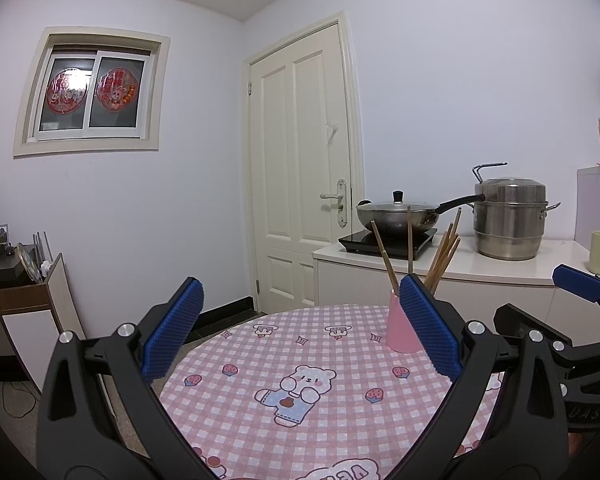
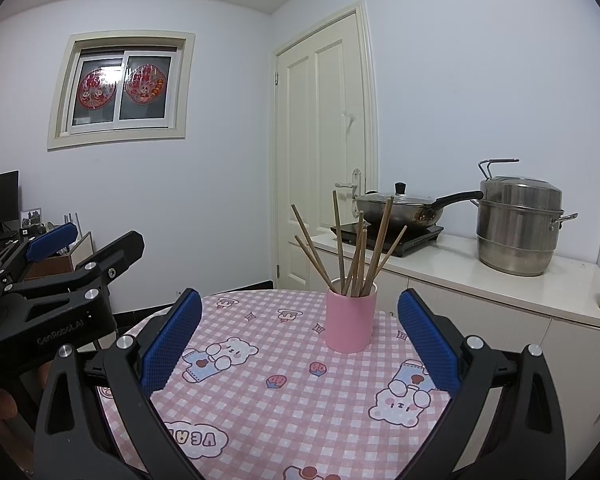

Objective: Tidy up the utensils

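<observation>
Evidently late in the task: the wooden chopsticks (image 2: 354, 248) stand fanned in the pink cup (image 2: 350, 320), which rests upright on the gingham-covered counter (image 2: 300, 392), at about 1 o'clock in the right wrist view. Both the right tongs (image 2: 298, 340) and the left tongs (image 1: 300, 332) hover with their blue pads spread wide, pinching nothing. No loose utensil shows on the cloth, so the sorting step appears complete; any next move would call only for withdrawal, or straightening the bundle.
</observation>
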`<control>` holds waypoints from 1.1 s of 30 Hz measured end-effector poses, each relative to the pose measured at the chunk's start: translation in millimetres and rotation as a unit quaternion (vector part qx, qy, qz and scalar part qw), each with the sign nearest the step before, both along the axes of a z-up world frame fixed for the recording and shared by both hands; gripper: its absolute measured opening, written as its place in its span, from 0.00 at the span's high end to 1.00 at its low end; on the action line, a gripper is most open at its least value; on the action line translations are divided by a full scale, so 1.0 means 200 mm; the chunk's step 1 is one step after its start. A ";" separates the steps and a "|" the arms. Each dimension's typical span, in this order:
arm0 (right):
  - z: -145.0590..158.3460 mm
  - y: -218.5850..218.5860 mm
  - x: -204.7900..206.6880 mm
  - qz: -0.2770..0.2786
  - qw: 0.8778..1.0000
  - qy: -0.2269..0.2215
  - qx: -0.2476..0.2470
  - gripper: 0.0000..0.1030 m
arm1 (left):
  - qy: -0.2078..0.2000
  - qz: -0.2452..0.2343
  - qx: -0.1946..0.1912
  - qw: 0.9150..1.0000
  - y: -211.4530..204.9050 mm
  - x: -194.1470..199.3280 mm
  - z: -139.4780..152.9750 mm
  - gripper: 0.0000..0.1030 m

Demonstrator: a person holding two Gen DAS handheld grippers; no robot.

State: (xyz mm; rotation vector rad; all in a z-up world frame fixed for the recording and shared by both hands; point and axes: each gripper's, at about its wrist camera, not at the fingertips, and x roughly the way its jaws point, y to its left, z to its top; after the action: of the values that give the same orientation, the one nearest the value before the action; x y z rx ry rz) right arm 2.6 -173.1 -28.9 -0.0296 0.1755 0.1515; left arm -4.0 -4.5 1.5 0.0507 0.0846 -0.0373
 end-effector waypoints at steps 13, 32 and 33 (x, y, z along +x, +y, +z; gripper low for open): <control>-0.02 0.00 0.00 0.000 1.000 0.004 0.000 0.08 | 0.001 -0.001 0.001 1.000 0.00 0.00 0.00 0.06; -0.03 0.00 0.01 0.000 1.000 0.006 0.000 0.08 | 0.002 -0.001 0.001 1.000 0.00 0.00 0.00 0.06; -0.03 -0.01 0.01 0.000 1.000 0.007 0.000 0.08 | 0.002 -0.001 0.002 1.000 0.00 0.00 0.00 0.06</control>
State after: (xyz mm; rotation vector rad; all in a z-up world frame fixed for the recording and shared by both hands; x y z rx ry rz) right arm 3.8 -174.2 -35.0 -0.0289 0.1885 0.1518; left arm -3.3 -4.9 0.6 0.0541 0.0891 -0.0392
